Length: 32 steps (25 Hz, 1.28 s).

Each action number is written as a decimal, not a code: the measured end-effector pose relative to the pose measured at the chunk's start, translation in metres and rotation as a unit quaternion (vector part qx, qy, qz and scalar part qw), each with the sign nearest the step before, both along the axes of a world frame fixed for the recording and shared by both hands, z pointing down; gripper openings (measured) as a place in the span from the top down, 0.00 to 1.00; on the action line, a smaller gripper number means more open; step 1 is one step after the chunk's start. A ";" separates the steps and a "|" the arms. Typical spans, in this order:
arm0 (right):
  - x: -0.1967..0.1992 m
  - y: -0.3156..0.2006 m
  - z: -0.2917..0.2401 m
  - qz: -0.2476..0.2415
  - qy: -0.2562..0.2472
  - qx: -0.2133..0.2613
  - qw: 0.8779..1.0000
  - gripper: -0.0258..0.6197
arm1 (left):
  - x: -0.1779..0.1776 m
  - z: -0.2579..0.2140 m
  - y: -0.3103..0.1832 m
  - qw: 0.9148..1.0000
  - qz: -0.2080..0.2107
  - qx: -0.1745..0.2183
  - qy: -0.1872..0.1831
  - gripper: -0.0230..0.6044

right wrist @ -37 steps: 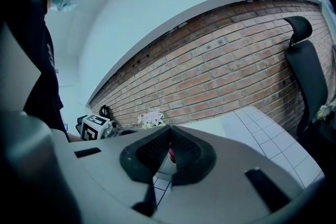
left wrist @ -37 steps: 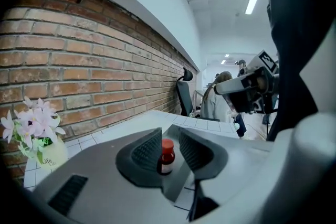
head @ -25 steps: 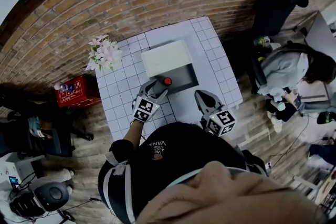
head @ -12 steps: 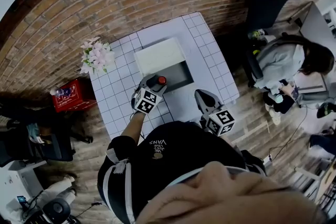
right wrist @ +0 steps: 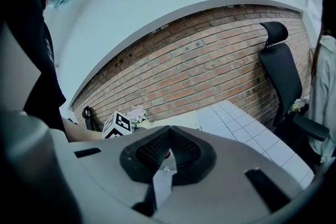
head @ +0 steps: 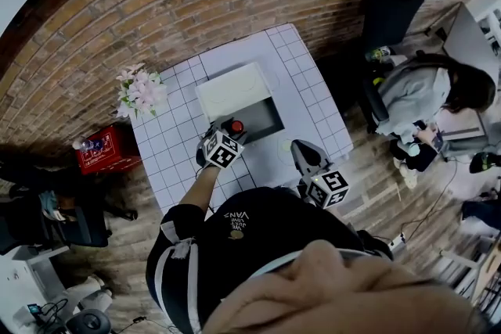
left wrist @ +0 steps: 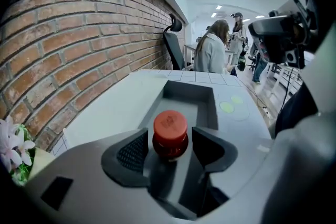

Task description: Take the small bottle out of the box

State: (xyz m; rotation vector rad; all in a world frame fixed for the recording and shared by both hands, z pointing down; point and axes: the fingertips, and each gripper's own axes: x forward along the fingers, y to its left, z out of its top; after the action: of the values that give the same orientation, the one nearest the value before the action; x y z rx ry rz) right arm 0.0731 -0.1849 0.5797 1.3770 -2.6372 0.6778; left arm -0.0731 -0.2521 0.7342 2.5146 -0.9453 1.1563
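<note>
- A red crate (head: 109,149) stands on the floor left of the desk (head: 176,149). What lies on top of it is too small to make out.
- A bunch of pink flowers (head: 141,90) sits at the desk's far left corner. Its container is hidden under the blooms.
- The left tool (left wrist: 169,136) reaches over the desk's middle with its jaws spread. The small bottle (left wrist: 170,134) stands between them, and a thin gap shows at each pad, so neither presses on it.
- Of the small bottle only the red cap and a dark neck show. The tool's body cuts off everything lower, so its base is hidden.
- The bottle is at the near left corner of the box (head: 270,121). No view shows whether it stands inside the grey hollow or just at its rim.
- A white panel (head: 231,88) covers the far left part of the box and hides whatever is beneath.
- The right tool (right wrist: 169,139) hangs over the desk's near right edge, well apart from the box. Its jaws are pressed together with nothing between them.
- The wearer's dark shirt and head fill the near foreground and cut off the desk's near edge.
- A black chair (head: 399,8) stands against the brick wall (head: 235,4) at the far right.
- A seated person (head: 423,94) in grey bends over something at the right, which is too small to make out.
</note>
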 end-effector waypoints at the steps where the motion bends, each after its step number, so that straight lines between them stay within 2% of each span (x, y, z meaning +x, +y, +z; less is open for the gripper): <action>1: 0.001 0.000 0.000 0.002 0.000 -0.001 1.000 0.96 | 0.001 0.002 0.000 1.000 0.001 -0.003 -0.003 0.56; 5: 0.004 0.000 0.001 0.005 0.000 -0.003 1.000 0.96 | 0.001 0.007 -0.003 1.000 -0.005 -0.005 -0.016 0.56; 12: 0.009 0.000 0.004 0.001 0.003 0.001 1.000 0.96 | 0.000 0.006 -0.004 1.000 -0.005 -0.006 -0.018 0.61; 18: 0.006 0.000 0.002 -0.002 0.003 0.003 1.000 0.96 | -0.001 0.007 -0.004 1.000 -0.007 -0.005 -0.018 0.61; 25: 0.006 -0.002 0.002 -0.009 0.002 0.007 1.000 0.96 | -0.005 0.002 -0.003 1.000 -0.025 -0.008 -0.003 0.61; 32: 0.004 -0.009 -0.002 -0.023 -0.001 0.011 1.000 0.96 | -0.009 -0.022 -0.007 0.999 -0.047 0.023 0.014 0.61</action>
State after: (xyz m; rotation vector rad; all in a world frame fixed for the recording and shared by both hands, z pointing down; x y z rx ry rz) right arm 0.0772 -0.1941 0.5772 1.3176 -2.6777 0.6465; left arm -0.0819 -0.2595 0.7125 2.4849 -1.0831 1.0816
